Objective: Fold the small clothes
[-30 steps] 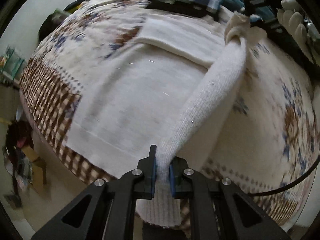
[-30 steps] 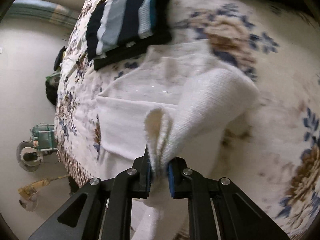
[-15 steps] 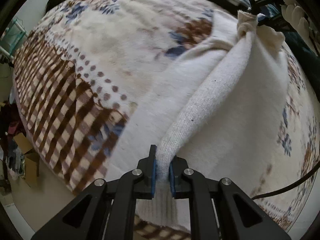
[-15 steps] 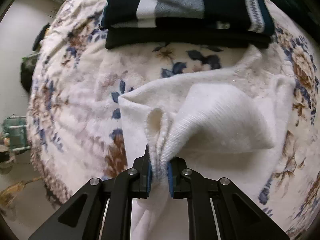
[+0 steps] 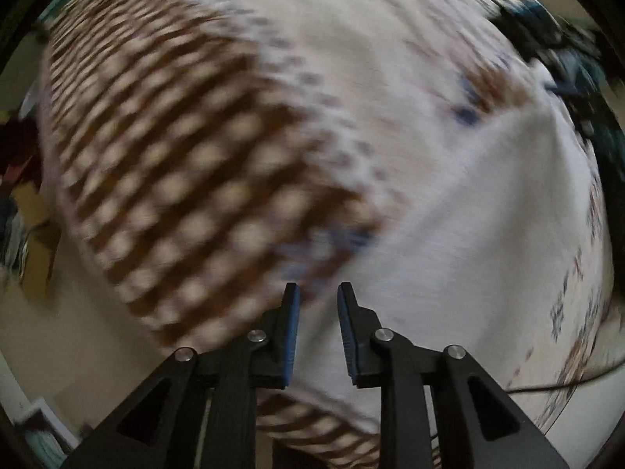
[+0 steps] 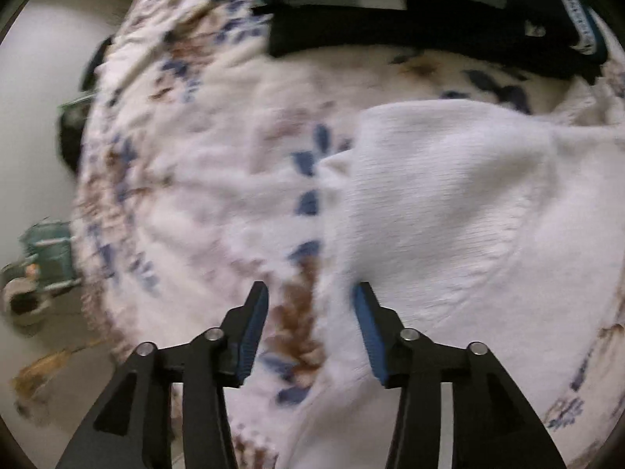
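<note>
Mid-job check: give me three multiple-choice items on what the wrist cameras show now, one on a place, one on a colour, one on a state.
1. Where is the dark folded stack relative to the sweater?
A. beyond it
B. under it
C. in the right gripper

2. What colour is the sweater?
A. navy
B. white
C. brown

3. What state is the left gripper in?
A. shut on the sweater
B. shut, empty
C. open

Answers: 1 A, the stack lies past the sweater's far edge on the blanket. 2 B, its knit is plain white. 3 C, the jaws stand apart with nothing between them; the right gripper is open too.
</note>
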`<act>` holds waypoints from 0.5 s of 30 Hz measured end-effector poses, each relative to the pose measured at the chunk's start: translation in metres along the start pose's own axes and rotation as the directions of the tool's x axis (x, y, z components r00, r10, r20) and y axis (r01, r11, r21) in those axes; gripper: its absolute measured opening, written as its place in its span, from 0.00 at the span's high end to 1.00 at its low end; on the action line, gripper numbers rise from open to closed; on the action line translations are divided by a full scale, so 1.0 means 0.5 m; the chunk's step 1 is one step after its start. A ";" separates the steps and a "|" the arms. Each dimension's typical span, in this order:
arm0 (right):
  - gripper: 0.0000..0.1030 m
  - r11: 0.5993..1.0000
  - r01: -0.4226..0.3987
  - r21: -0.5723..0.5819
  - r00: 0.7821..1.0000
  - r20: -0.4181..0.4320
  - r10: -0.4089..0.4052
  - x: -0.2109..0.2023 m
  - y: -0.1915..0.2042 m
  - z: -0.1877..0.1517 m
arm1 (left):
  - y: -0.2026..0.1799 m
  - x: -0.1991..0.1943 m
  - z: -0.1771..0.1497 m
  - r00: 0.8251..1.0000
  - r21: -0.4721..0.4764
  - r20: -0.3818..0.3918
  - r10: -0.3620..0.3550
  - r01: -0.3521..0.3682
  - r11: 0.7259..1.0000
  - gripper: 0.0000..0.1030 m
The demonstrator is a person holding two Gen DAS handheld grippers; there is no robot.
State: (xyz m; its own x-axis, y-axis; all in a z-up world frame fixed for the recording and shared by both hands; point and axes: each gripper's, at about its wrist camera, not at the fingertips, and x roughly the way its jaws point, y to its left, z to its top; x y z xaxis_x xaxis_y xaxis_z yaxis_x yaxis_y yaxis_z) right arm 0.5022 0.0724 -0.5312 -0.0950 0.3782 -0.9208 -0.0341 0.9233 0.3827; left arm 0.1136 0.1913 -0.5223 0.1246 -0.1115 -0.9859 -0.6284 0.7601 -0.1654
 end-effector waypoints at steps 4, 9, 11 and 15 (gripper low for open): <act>0.48 0.998 -0.034 -0.050 0.999 -0.028 0.033 -0.028 -0.014 -0.032 | 0.058 -0.023 0.008 0.999 -0.053 0.002 -0.052 0.052 0.997 0.79; 0.48 0.999 -0.033 -0.026 0.999 -0.043 0.032 -0.064 -0.091 -0.099 | 0.013 -0.010 0.010 0.990 0.039 -0.060 -0.127 0.129 0.991 0.72; 0.48 1.000 -0.021 0.005 1.000 -0.021 0.021 -0.083 -0.139 -0.126 | -0.026 0.021 0.005 0.987 0.103 -0.115 -0.110 0.122 0.987 0.73; 0.48 0.994 0.012 0.106 1.000 0.014 -0.013 -0.124 -0.244 -0.170 | -0.074 0.039 -0.008 0.993 0.172 -0.090 -0.076 0.090 0.981 0.95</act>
State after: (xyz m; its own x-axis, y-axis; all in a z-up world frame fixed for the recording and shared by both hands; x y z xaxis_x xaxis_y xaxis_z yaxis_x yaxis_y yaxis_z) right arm 0.4277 -0.0696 -0.5143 -0.0803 0.3669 -0.9268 0.0705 0.9296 0.3619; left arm 0.1364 0.1586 -0.5356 0.1021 -0.2257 -0.9688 -0.4728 0.8459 -0.2469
